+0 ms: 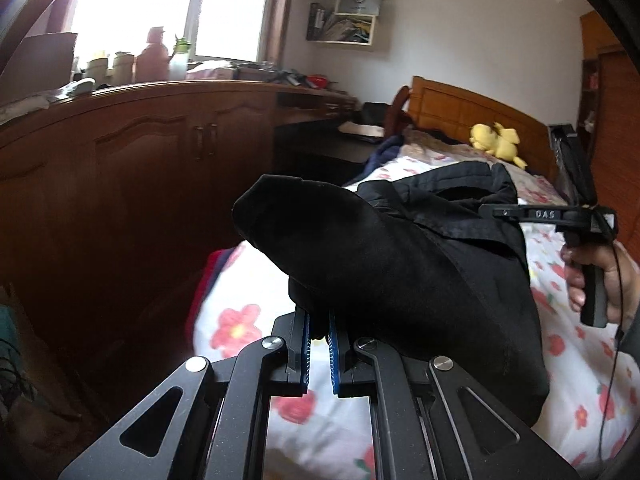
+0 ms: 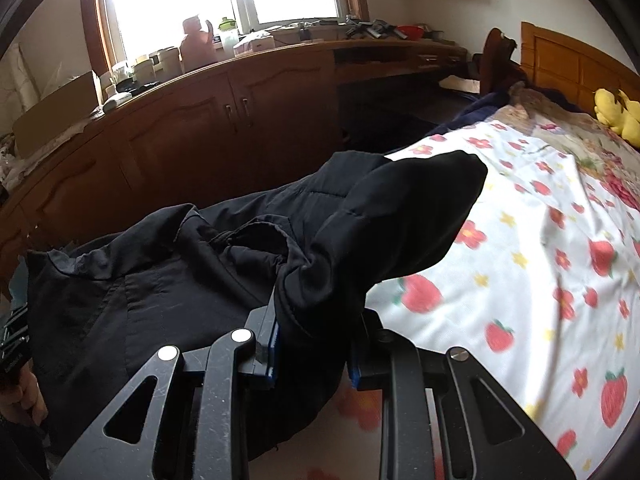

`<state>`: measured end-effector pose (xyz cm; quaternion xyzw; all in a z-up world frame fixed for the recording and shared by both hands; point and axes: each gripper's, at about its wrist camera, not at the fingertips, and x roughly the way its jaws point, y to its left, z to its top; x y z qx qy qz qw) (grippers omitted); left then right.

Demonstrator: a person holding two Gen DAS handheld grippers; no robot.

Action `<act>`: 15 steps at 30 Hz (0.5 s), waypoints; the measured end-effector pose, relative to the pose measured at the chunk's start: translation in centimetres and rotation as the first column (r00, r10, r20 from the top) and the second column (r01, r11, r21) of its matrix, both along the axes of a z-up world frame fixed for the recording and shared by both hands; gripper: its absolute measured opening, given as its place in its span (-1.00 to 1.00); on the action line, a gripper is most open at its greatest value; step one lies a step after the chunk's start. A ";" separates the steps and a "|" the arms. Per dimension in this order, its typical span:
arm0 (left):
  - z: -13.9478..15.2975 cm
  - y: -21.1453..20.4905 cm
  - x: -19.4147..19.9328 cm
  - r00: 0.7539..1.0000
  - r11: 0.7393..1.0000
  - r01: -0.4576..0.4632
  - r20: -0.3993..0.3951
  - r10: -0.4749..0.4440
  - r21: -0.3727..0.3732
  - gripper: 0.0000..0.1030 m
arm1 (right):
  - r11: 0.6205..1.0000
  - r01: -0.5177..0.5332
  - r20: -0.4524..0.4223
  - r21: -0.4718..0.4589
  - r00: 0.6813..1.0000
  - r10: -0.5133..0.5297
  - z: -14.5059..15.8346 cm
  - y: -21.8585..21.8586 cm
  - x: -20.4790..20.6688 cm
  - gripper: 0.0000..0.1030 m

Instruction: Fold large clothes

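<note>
Left gripper [image 1: 318, 334] is clenched on a bunch of the black garment [image 1: 400, 264]; blue pads show on both sides of the pinched cloth. Right gripper [image 2: 312, 344] likewise grips a thicker fold of it, cloth filling the gap between its fingers. The garment hangs between the two, lifted partly off the bed [image 2: 520, 240], its bulk sagging to the right of the left gripper and to the left of the right one. A stiff cuff or corner sticks out forward past each gripper.

Judgement on the step: looks like a carry-over fold, both ends raised. To do it well, hold both grips firm, keep the two grippers level and apart enough to take the slack out of the middle, then lay the lifted edge down ahead onto flat cloth before letting go. Risk: the slumped middle bunches under the fold; the seams there are already rumpled.

Count, largest first:
- bed, one, flowered sheet, below and ahead of both grippers
- cabinet [image 2: 200, 120], one long run, beyond the bed to the left
- garment, one
- grippers, two
- yellow plush [image 1: 496, 142], one, far ahead by the headboard
</note>
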<state>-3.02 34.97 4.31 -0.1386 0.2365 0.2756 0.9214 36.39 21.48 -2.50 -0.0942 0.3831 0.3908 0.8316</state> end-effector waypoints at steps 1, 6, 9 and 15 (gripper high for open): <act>-0.3 0.0 0.3 1.000 1.000 -0.009 -0.012 0.009 0.009 -0.86 | 1.000 -0.001 0.002 -0.009 1.000 0.001 0.0 0.6 0.2 -0.47; -1.6 0.1 0.9 0.998 0.999 -0.038 -0.057 0.037 -0.018 -0.84 | 0.990 0.018 -0.013 -0.138 1.000 -0.020 -2.2 2.0 0.2 -0.16; -1.3 -0.1 -0.2 0.999 0.996 -0.052 -0.018 0.051 -0.078 -0.80 | 0.973 0.072 0.051 -0.221 0.997 -0.062 -3.0 1.3 -0.4 0.02; -1.3 -0.9 -1.1 0.994 0.995 -0.093 -0.066 0.091 -0.033 -0.69 | 0.979 0.043 0.067 -0.197 0.997 -0.031 -2.2 -0.2 -2.7 0.02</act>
